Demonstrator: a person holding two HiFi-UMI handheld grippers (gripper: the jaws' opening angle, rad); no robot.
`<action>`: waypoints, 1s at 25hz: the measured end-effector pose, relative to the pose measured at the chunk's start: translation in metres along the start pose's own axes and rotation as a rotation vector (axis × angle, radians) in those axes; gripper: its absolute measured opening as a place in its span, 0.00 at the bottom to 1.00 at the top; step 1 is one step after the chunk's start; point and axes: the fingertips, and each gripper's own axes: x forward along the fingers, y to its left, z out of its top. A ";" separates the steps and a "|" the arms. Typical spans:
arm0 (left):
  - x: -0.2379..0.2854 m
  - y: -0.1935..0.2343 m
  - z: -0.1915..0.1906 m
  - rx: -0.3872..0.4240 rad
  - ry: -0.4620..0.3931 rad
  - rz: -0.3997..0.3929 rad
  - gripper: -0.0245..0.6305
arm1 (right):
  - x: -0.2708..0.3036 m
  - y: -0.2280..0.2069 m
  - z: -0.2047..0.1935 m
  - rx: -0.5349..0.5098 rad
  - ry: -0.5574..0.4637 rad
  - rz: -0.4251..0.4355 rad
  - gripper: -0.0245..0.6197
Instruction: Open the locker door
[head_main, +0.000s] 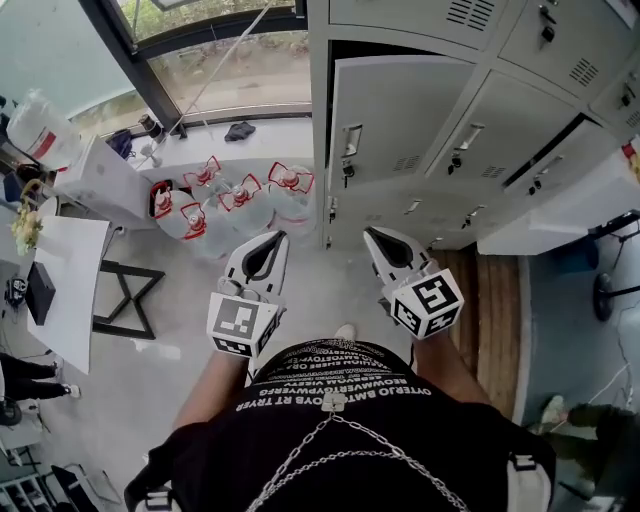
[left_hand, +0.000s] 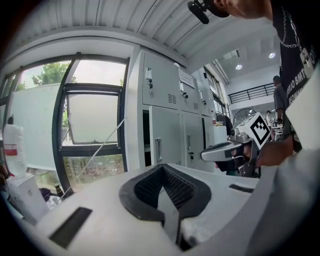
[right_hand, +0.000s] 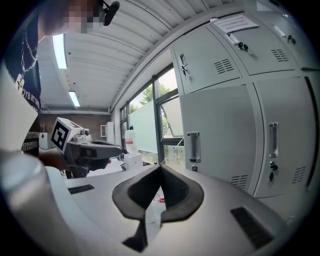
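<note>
The grey lockers stand in front of me. One tall locker door with a vertical handle stands slightly ajar, with a dark gap along its top and left edge. My left gripper and right gripper hover side by side short of it, both shut and holding nothing. In the left gripper view the left gripper points at the door and its handle. The right gripper view has the right gripper with the door and handle ahead on the right.
Several water jugs with red handles sit on the floor left of the lockers, under the window. A white table and a black folding stand are at the left. A white counter juts out at the right.
</note>
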 end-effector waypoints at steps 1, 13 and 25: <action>0.003 -0.002 0.002 -0.002 -0.010 0.011 0.04 | 0.003 -0.006 0.001 -0.005 -0.001 0.012 0.03; 0.012 0.023 -0.007 -0.041 0.026 0.087 0.04 | 0.055 -0.050 0.034 -0.031 -0.047 0.036 0.03; 0.071 0.088 0.010 0.005 0.015 -0.069 0.04 | 0.125 -0.067 0.048 0.019 -0.017 -0.048 0.30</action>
